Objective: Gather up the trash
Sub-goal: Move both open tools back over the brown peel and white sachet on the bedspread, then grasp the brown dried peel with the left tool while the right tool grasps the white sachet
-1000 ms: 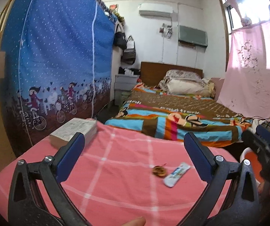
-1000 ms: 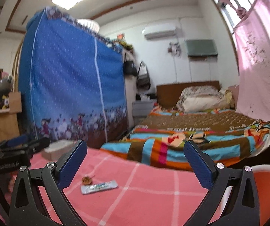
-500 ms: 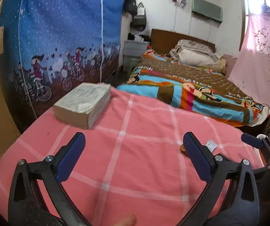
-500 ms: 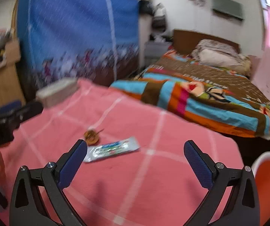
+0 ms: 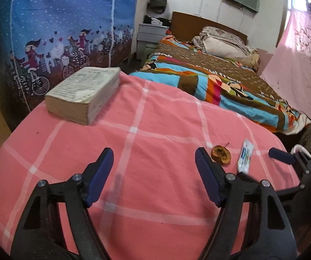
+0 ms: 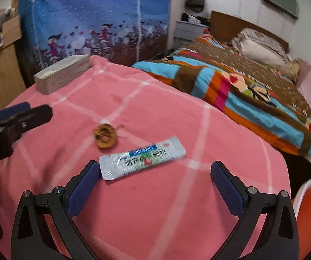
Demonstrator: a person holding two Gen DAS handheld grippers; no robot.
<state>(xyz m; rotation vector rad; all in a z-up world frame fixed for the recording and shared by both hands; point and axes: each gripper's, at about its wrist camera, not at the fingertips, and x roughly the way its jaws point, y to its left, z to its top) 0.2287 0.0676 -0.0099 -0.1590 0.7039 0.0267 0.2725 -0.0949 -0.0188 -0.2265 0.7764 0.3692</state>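
Note:
A silver snack wrapper [image 6: 142,160] with a blue label lies on the pink checked tablecloth [image 6: 155,112]. A brown dried fruit peel [image 6: 105,138] lies just left of it. Both also show in the left wrist view, wrapper [image 5: 245,156] and peel [image 5: 221,154]. My right gripper [image 6: 154,181] is open and empty, low over the cloth, its left finger [image 6: 84,184] close to the wrapper's near end. My left gripper [image 5: 154,172] is open and empty over bare cloth, left of the peel.
A thick worn book [image 5: 84,93] lies at the table's far left corner. An orange bin with a white rim [image 6: 309,212] stands off the table's right edge. A bed with a striped quilt [image 5: 220,75] is behind, a blue fabric wardrobe [image 5: 58,21] to the left.
Both grippers have tilted down and moved lower toward the table. My right gripper has come close to the wrapper. My left gripper's jaws have narrowed a little but stay open.

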